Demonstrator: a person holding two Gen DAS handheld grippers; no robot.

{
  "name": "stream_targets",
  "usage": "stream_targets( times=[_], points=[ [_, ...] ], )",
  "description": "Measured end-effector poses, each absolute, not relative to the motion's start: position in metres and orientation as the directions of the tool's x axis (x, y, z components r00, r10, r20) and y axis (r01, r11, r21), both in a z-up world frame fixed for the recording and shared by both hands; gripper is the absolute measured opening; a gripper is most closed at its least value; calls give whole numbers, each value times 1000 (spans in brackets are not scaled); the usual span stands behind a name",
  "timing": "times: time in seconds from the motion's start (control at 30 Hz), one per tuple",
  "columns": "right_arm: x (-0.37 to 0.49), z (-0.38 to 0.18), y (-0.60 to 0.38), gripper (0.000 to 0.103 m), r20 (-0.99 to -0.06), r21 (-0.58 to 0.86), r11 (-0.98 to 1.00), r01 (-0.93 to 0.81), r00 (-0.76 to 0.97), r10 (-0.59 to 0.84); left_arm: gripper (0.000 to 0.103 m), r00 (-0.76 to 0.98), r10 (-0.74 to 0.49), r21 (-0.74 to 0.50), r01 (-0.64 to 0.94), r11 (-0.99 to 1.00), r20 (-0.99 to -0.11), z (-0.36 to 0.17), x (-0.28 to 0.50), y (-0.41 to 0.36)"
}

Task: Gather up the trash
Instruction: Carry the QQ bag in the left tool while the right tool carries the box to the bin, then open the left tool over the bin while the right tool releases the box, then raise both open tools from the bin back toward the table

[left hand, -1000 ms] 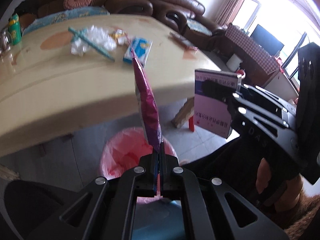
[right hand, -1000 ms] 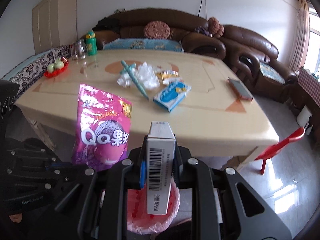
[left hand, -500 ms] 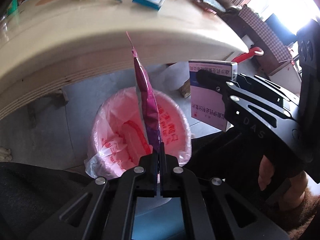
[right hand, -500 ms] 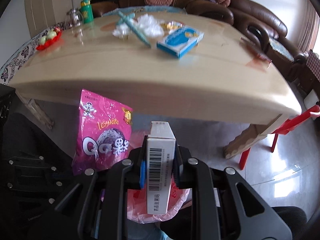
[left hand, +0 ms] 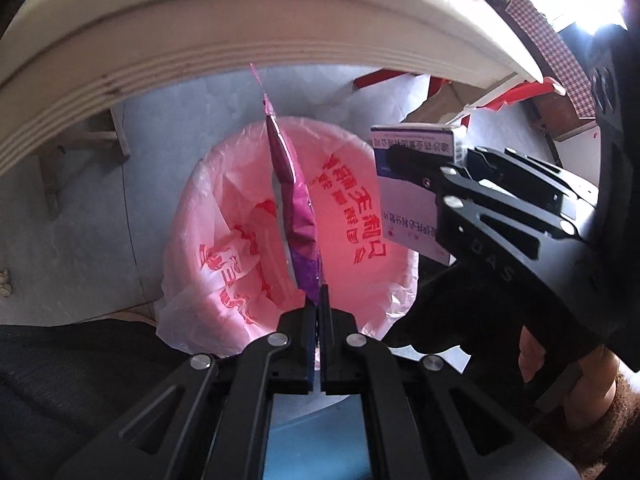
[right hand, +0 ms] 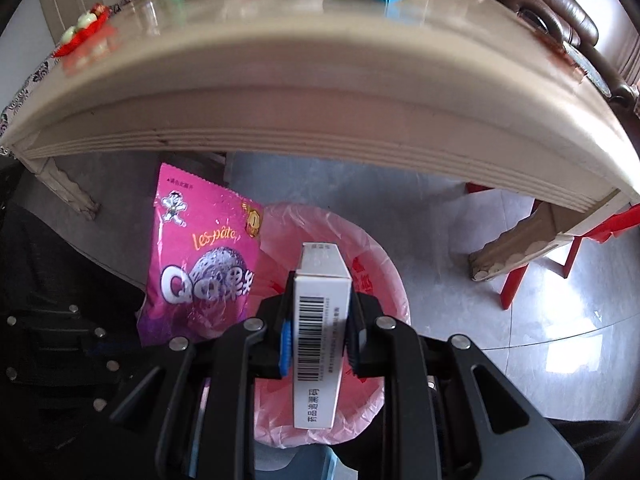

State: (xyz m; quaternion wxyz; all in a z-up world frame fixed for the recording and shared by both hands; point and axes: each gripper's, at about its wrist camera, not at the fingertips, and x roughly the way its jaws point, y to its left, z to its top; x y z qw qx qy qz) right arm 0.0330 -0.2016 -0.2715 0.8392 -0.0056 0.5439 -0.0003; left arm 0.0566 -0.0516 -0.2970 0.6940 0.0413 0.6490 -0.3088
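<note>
Both grippers have dropped below the beige table edge (right hand: 320,120). The left gripper (left hand: 318,312) pinches a magenta foil snack bag (left hand: 298,216); the right gripper (right hand: 320,340) clamps a white cardboard medicine box (right hand: 320,320), at three o'clock of the bag. Both hang over the pink-lined trash bin (left hand: 352,200), ready for release.

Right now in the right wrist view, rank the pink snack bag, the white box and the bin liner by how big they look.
1. Bin liner, partly hidden.
2. Pink snack bag.
3. White box, nearest the camera, so its rank against the bag is unsure.
</note>
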Motion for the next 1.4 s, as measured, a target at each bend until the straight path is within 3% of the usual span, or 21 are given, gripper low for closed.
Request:
stream_targets(
  times=[0.37, 0.63, 0.73, 0.8, 0.9, 0.97, 1.03, 1.27, 1.4],
  points=[
    [47, -338, -203, 22, -970, 30, 999, -9, 239, 32, 1, -96, -327, -333, 454, 826, -940, -335, 66, -59],
    [48, -344, -200, 23, -971, 34, 999, -26, 235, 39, 2, -90, -289, -297, 460, 837, -953, -342, 66, -64],
    [46, -341, -198, 40, -970, 30, 999, -27, 242, 36, 4, -86, -287, -293, 460, 838, -954, -342, 68, -64],
    [46, -337, -197, 56, -967, 31, 999, -30, 253, 37, 10, -89, -288, -297, 451, 842, -953, -342, 69, -62],
    [47, -333, -196, 57, -964, 23, 999, -31, 264, 30, 23, -91, -290, -300, 442, 845, -953, -343, 71, -60],
    [47, -333, -197, 58, -964, 32, 999, -24, 263, 37, 42, -76, -286, -290, 436, 852, -955, -341, 71, -59],
    [48, -332, -201, 59, -964, 42, 999, -10, 263, 43, 54, -50, -276, -269, 435, 859, -960, -338, 71, -58],
    [48, -323, -201, 70, -956, 33, 999, 12, 291, 28, 78, 65, -215, -169, 417, 893, -974, -328, 72, -52],
    [48, -315, -202, 76, -948, 33, 999, 19, 316, 25, 83, 121, -156, -102, 364, 926, -980, -322, 76, -40]
  ],
)
